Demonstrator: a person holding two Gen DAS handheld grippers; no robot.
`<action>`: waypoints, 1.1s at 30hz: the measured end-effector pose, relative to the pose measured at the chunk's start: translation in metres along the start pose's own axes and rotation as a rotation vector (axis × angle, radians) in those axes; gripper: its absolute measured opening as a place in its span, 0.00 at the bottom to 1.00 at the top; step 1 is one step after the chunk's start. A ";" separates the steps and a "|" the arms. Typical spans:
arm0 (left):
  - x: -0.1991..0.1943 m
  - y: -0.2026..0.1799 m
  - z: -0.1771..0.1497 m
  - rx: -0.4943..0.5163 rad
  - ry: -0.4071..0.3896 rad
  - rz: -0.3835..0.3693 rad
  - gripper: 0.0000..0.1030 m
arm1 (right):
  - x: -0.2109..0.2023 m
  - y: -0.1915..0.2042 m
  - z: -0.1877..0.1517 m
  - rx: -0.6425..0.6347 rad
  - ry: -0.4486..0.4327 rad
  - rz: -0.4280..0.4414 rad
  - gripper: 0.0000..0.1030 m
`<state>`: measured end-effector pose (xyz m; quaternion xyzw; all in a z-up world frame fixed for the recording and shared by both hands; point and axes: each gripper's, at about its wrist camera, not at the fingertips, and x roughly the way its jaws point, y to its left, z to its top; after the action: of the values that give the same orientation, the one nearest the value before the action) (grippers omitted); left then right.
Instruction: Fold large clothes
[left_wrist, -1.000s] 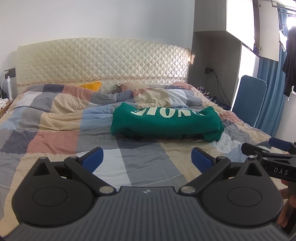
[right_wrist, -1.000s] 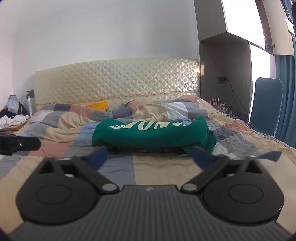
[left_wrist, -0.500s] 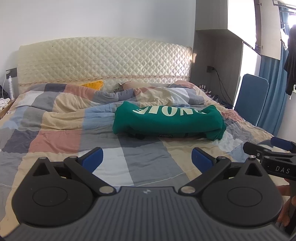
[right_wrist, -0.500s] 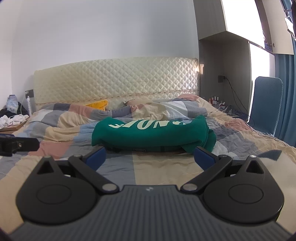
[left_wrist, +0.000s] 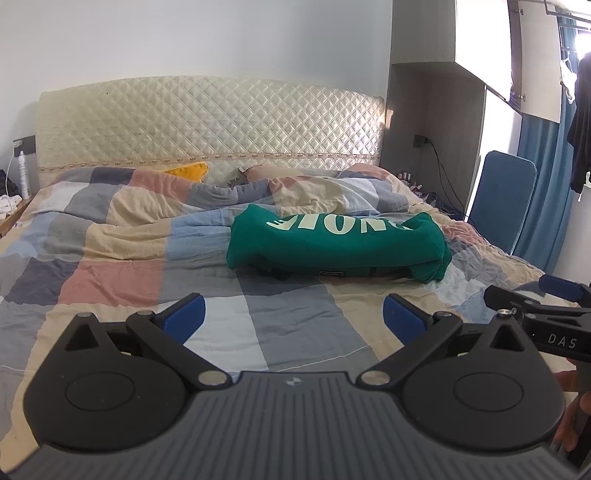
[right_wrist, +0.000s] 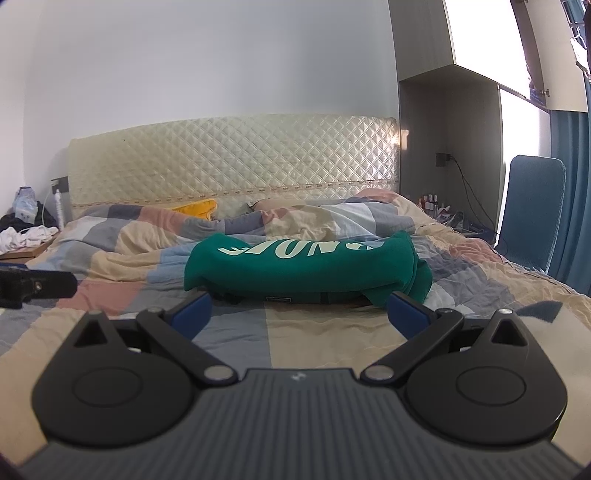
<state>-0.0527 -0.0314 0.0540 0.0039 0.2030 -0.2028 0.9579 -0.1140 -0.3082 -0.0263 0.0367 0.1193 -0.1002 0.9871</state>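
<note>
Jaws spread wide on the left gripper (left_wrist: 291, 317), blue pads (left_wrist: 183, 315) far apart and clamping nothing, held low above a patchwork quilt (left_wrist: 110, 236) of grey, pink, cream and pale-blue squares. Jaws likewise parted and empty on the right gripper (right_wrist: 299, 312), its blue fingertips (right_wrist: 404, 312) just short of the near edge of a green sweatshirt (right_wrist: 303, 273). Seen at the right edge of the left wrist view, the right gripper's black arm and blue tip, with fingers of a hand (left_wrist: 570, 424) below it. Seen at the left edge of the right wrist view, a dark finger of the left gripper.

Folded into a long, thick bundle, the green sweatshirt (left_wrist: 336, 243) lying crosswise on the quilt near the middle of the bed, pale lettering upside down along its top face, a small dark label on its near edge. Beyond it, rumpled bedding, a yellow cushion (left_wrist: 186, 171) and a cream quilted headboard (left_wrist: 210, 125) against a white wall. To the right of the bed, a blue chair (right_wrist: 532, 210), blue curtains (left_wrist: 543, 192) and a tall cabinet; to the left, a nightstand (right_wrist: 26, 249) with white cloth heaped on it
</note>
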 end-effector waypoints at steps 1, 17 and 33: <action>0.000 0.000 0.000 0.000 0.000 -0.002 1.00 | 0.000 -0.001 0.000 0.001 0.000 0.001 1.00; -0.001 -0.002 0.000 0.020 -0.006 0.000 1.00 | 0.001 -0.003 0.000 0.000 0.003 -0.002 1.00; -0.005 0.000 0.000 0.022 -0.009 -0.005 1.00 | 0.002 -0.003 0.001 -0.003 0.001 -0.005 1.00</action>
<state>-0.0566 -0.0294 0.0558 0.0131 0.1965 -0.2074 0.9582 -0.1128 -0.3113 -0.0263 0.0351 0.1198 -0.1026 0.9869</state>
